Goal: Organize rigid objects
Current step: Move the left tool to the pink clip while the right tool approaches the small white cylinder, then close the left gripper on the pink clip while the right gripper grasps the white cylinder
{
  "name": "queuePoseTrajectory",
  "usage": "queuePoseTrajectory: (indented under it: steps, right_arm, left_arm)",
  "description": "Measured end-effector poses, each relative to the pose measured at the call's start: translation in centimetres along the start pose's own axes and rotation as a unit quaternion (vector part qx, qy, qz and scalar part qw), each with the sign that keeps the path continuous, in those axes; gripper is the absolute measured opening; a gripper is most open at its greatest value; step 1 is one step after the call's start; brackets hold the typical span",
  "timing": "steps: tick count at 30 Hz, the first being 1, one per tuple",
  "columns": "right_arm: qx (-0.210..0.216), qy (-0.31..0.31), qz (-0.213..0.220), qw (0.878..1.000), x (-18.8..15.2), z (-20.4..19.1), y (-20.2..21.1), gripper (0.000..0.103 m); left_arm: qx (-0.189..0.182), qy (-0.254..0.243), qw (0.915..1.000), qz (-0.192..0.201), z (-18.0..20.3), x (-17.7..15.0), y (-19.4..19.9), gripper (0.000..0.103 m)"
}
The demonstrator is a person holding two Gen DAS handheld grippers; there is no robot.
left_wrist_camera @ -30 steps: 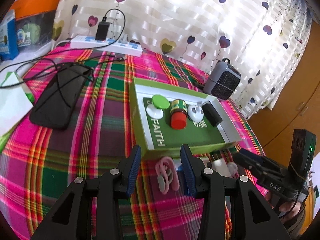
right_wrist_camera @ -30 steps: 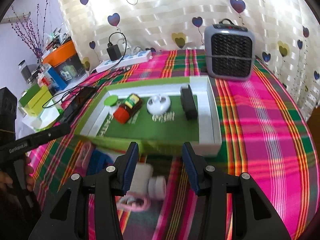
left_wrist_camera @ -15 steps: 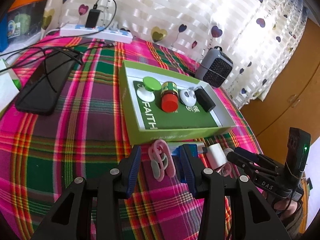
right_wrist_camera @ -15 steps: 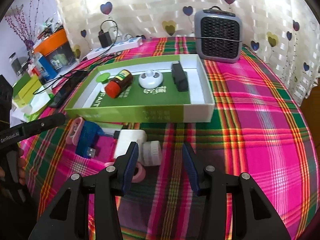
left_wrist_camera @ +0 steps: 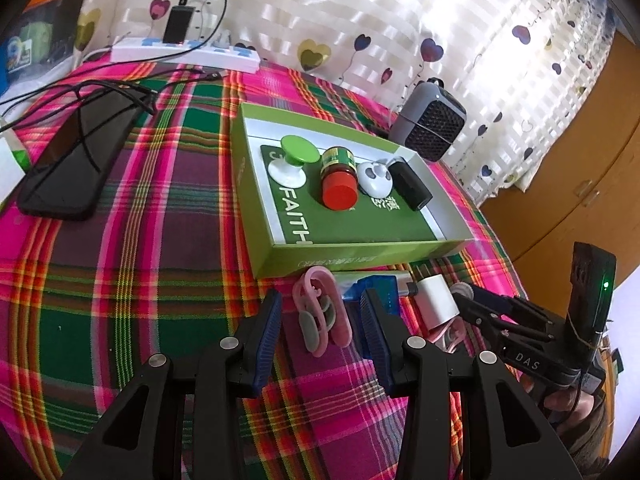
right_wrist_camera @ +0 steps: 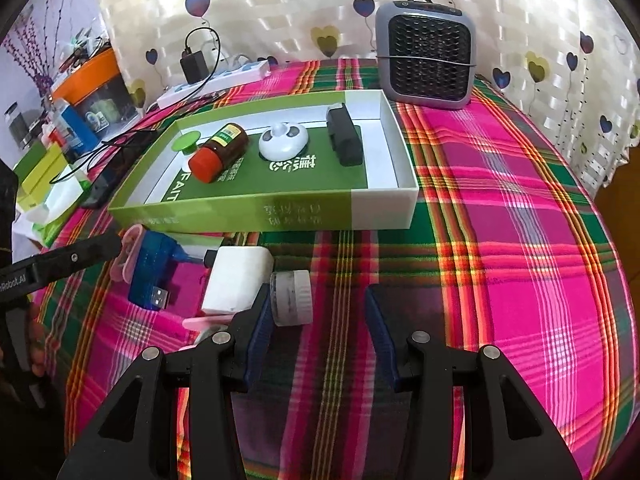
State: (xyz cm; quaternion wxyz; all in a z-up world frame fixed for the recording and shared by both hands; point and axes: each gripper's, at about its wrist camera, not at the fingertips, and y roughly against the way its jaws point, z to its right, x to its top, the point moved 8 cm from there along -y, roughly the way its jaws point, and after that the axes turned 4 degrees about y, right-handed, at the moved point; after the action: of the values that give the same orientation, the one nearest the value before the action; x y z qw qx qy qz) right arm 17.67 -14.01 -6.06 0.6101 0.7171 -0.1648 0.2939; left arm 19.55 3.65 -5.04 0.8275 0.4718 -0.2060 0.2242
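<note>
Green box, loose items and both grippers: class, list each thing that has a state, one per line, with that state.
Green box: open, no lid on.
Red-capped bottle: lying on its side in the box, cap on.
White jar: on its side on the cloth, outside the box.
Black adapter: plugged into the power strip.
Left gripper: open, around the pink clip.
Right gripper: open, holding nothing.

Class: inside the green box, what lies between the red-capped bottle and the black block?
A white round dish, seen in both wrist views, between the bottle and block.
</note>
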Motion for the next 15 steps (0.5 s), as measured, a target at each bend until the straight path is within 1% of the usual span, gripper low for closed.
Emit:
queuePoseTrajectory:
  steps: [7,10,12,14,15]
  right_arm:
    - [-0.015,0.031,-0.003,0.999,0.33,-0.28,-0.39,0.046]
    - [-0.013,0.033,-0.001,0.999,0.44,-0.18,-0.46,0.046]
    - [-0.012,0.034,0.0,0.999,0.5,-0.08,-0.51,0.043]
    - [-0.016,0.037,0.002,0.999,0.61,0.11,-0.56,0.034]
    - [-0.017,0.036,0.003,0.999,0.66,0.26,-0.57,0.032]
  left_arm:
    - [0.02,-0.01,0.9997,-0.002,0.09,-0.13,-0.03,0.04]
    - [0.033,-0.017,0.9993,-0.004,0.17,-0.18,-0.22,0.04]
    - [0.037,-0.02,0.9991,-0.01,0.25,-0.33,-0.51,0.04]
    - [0.043,-0.023,0.9987,-0.012,0.36,-0.4,-0.65,0.04]
    - [0.046,-0.023,0.9986,-0.012,0.42,-0.42,-0.61,0.04]
